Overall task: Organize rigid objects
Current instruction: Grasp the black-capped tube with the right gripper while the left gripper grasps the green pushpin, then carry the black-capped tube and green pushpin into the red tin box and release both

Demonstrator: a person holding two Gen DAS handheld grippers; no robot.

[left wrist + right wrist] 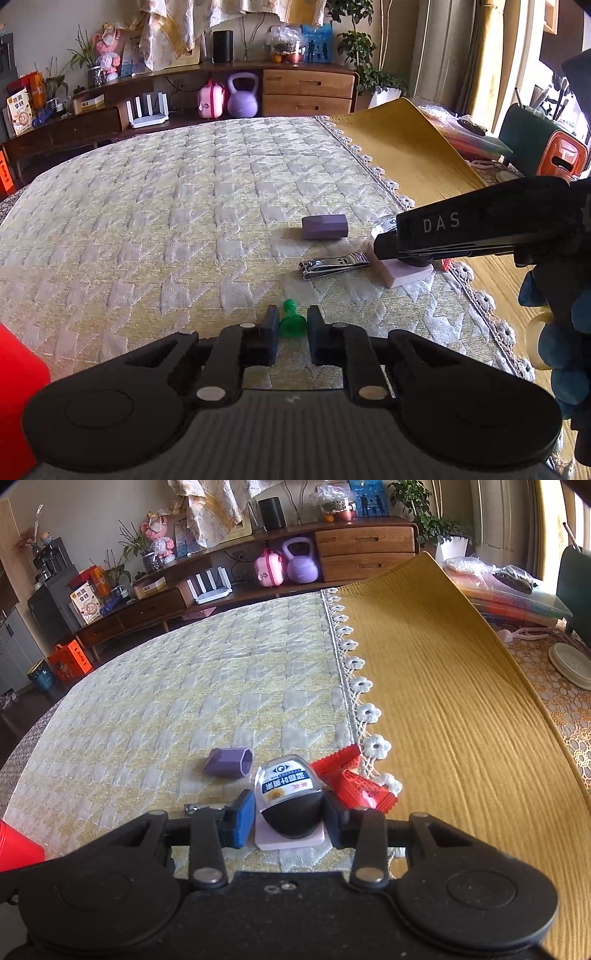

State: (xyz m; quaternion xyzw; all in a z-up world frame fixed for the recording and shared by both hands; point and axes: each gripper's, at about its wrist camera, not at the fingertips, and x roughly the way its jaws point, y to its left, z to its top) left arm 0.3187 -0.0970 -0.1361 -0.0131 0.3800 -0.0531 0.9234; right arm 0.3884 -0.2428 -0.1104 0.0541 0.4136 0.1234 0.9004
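Observation:
In the left wrist view a small green pawn-shaped piece (291, 322) stands on the quilted cloth between the fingers of my left gripper (293, 325), which is open around it. Beyond lie a metal nail clipper (334, 264), a purple block (325, 226) and a pink block (406, 274). My right gripper (288, 810) is shut on a clear-and-black labelled container (288, 797) that rests over the pink block (291, 840). The purple block (229, 762) lies just ahead to the left. The right gripper's arm (480, 229) shows in the left wrist view.
Red wrapped packets (351, 779) lie right of the container at the cloth's lace edge. A yellow mat (443, 686) covers the table's right side. A red object (18, 376) sits at the near left. A low wooden cabinet (306, 92) with clutter stands behind the table.

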